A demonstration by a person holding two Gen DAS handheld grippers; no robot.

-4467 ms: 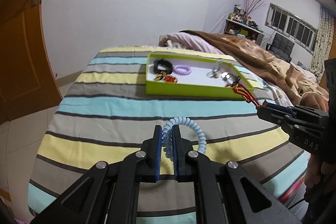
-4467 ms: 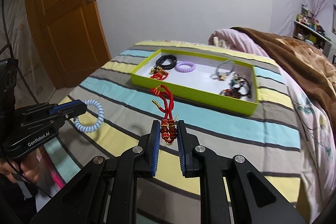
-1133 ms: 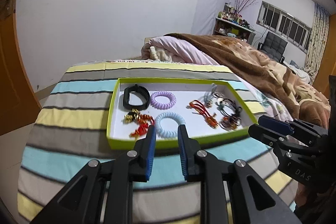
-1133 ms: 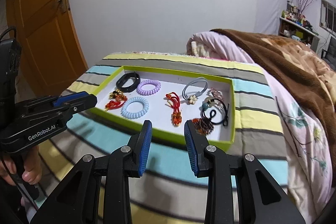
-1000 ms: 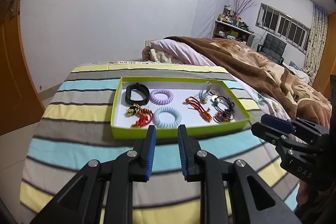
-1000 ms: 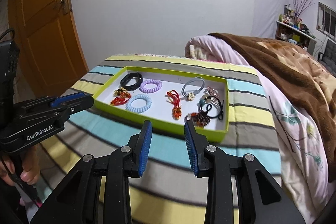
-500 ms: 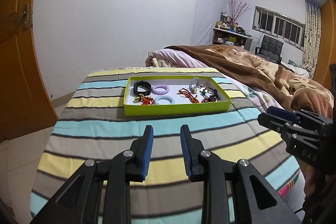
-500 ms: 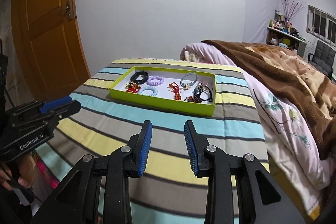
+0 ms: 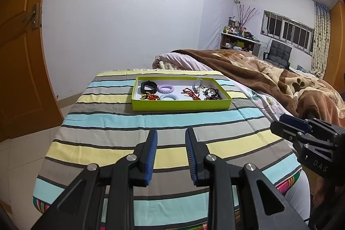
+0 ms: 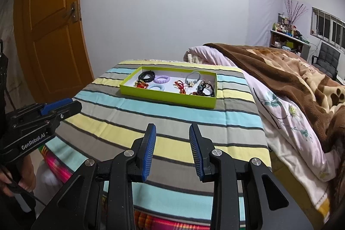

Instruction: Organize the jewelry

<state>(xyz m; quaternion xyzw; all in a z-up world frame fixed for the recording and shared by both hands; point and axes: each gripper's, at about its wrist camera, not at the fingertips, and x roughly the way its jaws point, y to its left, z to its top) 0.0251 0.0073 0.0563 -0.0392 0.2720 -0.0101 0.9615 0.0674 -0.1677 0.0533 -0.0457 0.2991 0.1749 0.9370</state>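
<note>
Currently both our grippers hold nothing: left gripper (image 9: 171, 133) jaws parted, right gripper (image 10: 172, 128) jaws wide apart, only striped bedspread (image 9: 151, 120) between them. Upper centre of both views: green tray (image 9: 181, 105) on the bedspread, well apart from both. Inside it: black band (image 9: 148, 86), purple coil tie (image 9: 166, 88), light blue coil tie (image 9: 169, 97), red-gold charm (image 9: 149, 97), red cord bracelet (image 9: 190, 93), grey hair tie (image 10: 192, 77). Dark tangle at the tray's right end is too small to resolve. Hand (image 10: 13, 178) cut off lower left in right view.
</note>
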